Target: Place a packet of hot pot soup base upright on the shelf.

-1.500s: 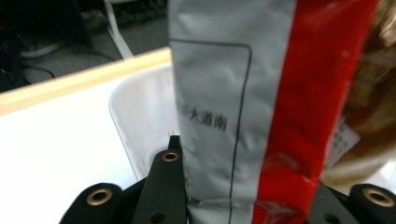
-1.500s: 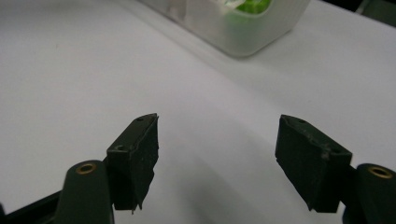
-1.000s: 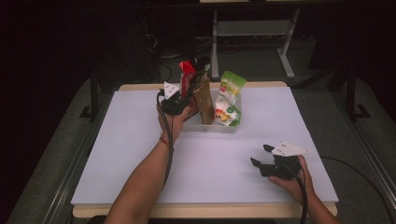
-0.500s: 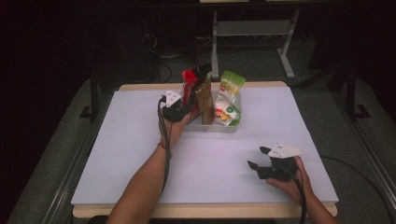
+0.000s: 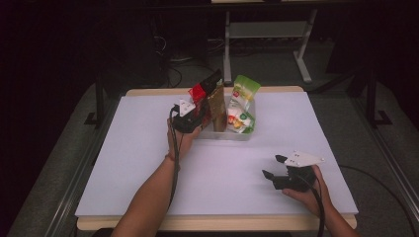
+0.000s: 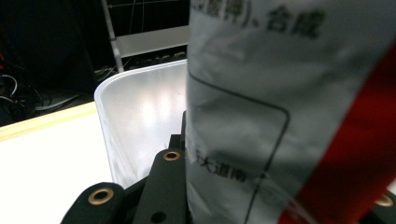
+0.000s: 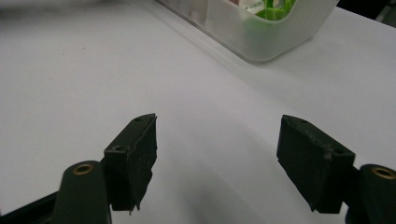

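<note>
Our left tool (image 5: 193, 120) is clamped on the red-and-silver pouch (image 6: 289, 116) at the clear bin (image 6: 135, 121). Our right tool (image 7: 217, 158) rests on the bench (image 5: 148, 163), jaws wide apart, holding nothing.

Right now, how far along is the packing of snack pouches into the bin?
Done: a green pouch and a brown pouch stand in the clear plastic bin. In hand: the left gripper is shut on a red-and-silver pouch at the bin's left end. Left: releasing it. The right gripper rests open on the table.
</note>
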Demonstrator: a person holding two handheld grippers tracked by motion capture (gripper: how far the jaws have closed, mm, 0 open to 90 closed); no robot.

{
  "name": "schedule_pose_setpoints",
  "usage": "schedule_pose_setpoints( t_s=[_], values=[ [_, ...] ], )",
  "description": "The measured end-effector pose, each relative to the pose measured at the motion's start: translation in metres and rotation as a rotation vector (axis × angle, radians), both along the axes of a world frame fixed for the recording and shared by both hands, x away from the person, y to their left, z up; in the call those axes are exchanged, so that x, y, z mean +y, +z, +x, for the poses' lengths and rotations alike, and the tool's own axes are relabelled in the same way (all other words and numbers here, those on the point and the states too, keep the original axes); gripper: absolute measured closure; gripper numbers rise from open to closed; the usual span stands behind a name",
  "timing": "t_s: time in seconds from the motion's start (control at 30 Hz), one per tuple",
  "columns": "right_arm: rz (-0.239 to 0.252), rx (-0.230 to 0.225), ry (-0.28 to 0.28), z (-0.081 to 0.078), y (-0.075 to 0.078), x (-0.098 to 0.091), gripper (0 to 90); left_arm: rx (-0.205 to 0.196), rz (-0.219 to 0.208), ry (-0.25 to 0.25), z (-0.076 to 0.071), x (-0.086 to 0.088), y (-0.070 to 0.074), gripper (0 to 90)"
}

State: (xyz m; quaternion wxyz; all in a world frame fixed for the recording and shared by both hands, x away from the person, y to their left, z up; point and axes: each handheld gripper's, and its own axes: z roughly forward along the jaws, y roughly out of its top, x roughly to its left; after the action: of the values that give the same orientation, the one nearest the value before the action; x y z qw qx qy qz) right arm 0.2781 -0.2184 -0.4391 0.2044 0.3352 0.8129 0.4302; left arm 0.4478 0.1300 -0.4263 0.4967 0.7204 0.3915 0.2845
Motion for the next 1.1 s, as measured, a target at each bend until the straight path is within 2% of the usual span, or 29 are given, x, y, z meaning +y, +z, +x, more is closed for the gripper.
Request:
schedule_pose_setpoints(
  t_s=[0.23, 0.6, 0.7, 0.93, 1.1],
  values=[
    [-0.008, 0.001, -0.001, 0.001, -0.001, 0.0, 28.2, -0.002, 0.001, 0.01, -0.001, -0.001, 0.0, 74.8],
    [-0.017, 0.015, -0.003, 0.002, -0.003, 0.001, 28.2, 0.019, 0.008, 0.006, -0.002, 0.001, 0.004, 68.8],
    [-0.022, 0.016, -0.004, 0.002, -0.003, 0.001, 28.3, 0.033, -0.009, 0.002, -0.001, 0.004, 0.005, 67.7],
    [-0.032, 0.015, -0.005, 0.002, -0.003, 0.002, 28.4, 0.037, 0.012, -0.004, -0.001, 0.004, 0.008, 66.5],
    [-0.035, 0.014, -0.005, 0.002, -0.003, 0.001, 28.4, 0.039, 0.012, -0.014, -0.002, 0.006, 0.011, 64.6]
  ],
)
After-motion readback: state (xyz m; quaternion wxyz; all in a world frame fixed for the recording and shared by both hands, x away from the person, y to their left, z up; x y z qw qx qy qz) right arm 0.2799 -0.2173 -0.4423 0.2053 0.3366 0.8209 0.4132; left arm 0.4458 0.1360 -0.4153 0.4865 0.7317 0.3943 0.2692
